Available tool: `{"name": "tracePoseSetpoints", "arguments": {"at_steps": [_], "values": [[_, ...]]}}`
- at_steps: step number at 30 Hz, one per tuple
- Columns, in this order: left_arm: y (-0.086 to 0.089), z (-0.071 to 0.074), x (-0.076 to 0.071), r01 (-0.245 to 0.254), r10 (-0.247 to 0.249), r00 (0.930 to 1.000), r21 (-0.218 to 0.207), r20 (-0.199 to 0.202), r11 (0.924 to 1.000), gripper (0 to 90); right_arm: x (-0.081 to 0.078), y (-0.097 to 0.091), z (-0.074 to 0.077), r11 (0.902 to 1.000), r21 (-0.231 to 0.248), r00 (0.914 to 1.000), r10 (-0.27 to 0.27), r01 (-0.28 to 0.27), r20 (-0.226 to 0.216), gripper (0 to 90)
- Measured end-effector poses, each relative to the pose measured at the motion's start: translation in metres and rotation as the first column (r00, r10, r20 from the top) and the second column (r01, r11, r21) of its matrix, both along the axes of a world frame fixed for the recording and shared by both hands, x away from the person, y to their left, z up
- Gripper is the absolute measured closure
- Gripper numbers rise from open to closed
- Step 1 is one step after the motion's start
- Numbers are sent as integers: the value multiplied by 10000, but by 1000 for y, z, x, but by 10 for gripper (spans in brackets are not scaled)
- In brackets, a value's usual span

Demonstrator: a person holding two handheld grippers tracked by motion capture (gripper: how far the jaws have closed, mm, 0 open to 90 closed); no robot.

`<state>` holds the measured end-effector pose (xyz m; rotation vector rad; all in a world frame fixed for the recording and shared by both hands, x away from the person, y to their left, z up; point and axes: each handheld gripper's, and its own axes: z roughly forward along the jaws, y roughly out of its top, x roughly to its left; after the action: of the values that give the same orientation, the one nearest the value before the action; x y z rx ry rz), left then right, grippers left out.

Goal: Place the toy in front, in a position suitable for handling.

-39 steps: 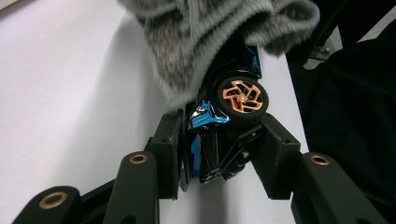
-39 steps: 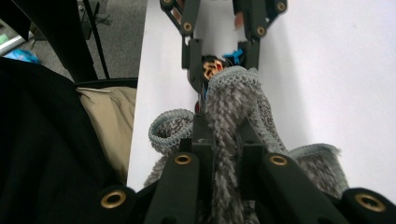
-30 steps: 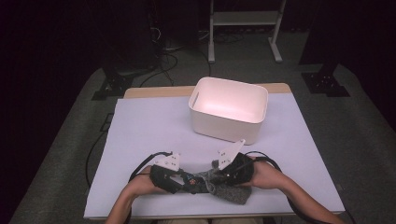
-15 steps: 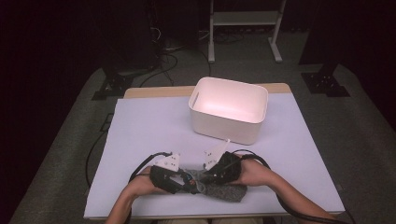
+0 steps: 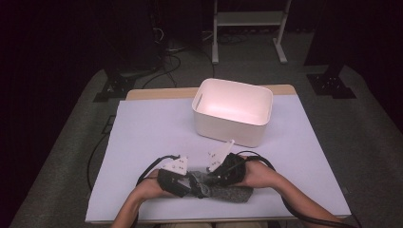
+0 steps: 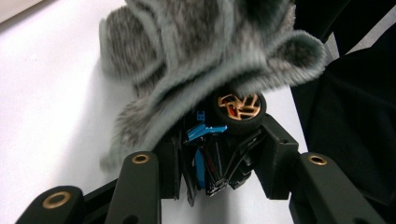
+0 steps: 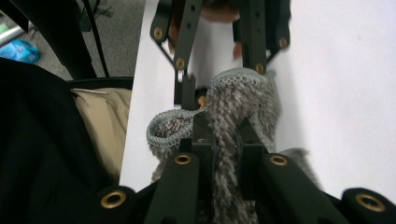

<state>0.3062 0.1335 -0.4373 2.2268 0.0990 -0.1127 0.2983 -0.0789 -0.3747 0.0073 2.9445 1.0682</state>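
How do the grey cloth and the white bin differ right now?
The grey cloth is soft, fuzzy and rumpled at the table's near edge, pinched in the right gripper with the left gripper beside it. The white bin is rigid, smooth, upright, untouched and farther back. Both sit on the white table.

Fuzzy grey knit cloth [image 6: 196, 51]
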Motion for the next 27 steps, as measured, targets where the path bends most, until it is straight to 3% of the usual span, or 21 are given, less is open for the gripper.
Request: {"name": "tracePoseSetpoints", "arguments": {"at_steps": [4,7,16,19,25,27], "values": [[0,-1,0,-19,19,10000,-37,2,10000,580,2,8,1,9999,-81,10000,74,-74,-9,811],[0,0,0,21,-21,10000,-28,58,10000,580,3,4,0,9999,-139,10000,50,-51,-61,812],[0,-1,1,-33,32,9999,-57,-103,10000,579,1,-40,-3,9973,-2,9965,-735,736,-391,812],[0,-1,1,-29,28,9999,-59,-110,10000,580,0,-46,-3,9965,101,9960,-823,827,-361,812],[-1,-1,0,14,-14,10000,-12,-16,10000,580,-1,-24,-1,9991,28,9989,-427,428,-191,812],[0,0,0,24,-24,10000,12,5,10000,580,1,-5,-1,9999,19,9998,-125,125,-171,811]]}}
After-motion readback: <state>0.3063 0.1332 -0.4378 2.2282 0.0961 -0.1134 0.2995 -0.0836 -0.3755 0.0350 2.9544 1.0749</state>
